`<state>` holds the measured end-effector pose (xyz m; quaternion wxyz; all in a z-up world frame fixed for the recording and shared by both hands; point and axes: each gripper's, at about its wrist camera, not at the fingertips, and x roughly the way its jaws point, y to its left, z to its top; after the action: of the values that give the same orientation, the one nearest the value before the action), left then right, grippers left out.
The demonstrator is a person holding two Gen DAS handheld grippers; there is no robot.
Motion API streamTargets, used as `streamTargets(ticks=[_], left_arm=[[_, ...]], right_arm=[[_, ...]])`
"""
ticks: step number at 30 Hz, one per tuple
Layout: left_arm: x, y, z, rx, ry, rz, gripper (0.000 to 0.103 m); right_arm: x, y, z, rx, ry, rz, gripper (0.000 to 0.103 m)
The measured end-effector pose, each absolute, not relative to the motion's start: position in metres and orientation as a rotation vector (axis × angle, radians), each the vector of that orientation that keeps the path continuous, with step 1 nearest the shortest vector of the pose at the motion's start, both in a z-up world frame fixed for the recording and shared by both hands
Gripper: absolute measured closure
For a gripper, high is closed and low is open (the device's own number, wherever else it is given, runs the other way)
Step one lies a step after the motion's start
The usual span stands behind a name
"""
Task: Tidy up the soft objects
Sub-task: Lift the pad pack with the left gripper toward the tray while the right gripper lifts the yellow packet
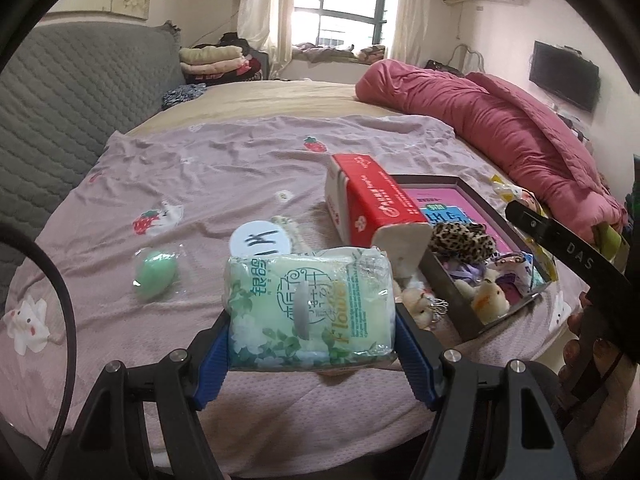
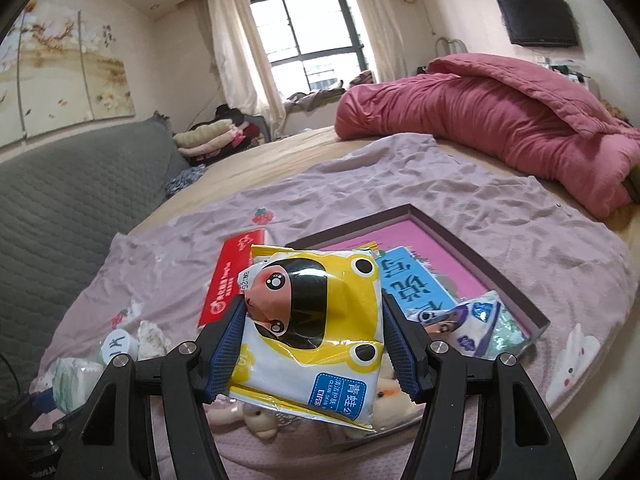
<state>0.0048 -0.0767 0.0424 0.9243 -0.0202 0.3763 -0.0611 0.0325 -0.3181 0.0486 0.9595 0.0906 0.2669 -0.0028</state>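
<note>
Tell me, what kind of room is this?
Most likely a bedroom: there is a big bed with a rumpled pink quilt, a curtained window, and a television on the wall.

The tissue box [image 1: 362, 204] stands left of the tray [image 1: 448, 280], which holds plush toys [image 1: 486, 294].

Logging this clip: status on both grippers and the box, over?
Left gripper shut on green tissue pack. Right gripper shut on yellow frog wipes pack. Dark shallow box ahead, part filled. Red carton beside it.
</note>
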Motion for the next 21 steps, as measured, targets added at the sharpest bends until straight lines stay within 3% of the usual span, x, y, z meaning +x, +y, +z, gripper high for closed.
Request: streamTargets(ticks=[21], left_arm=[[0.014, -0.165, 0.05, 0.035, 0.771, -0.292, 0.03]], right_arm=[[0.027, -0.395, 0.05, 0.308, 0.475, -0.204, 0.037]])
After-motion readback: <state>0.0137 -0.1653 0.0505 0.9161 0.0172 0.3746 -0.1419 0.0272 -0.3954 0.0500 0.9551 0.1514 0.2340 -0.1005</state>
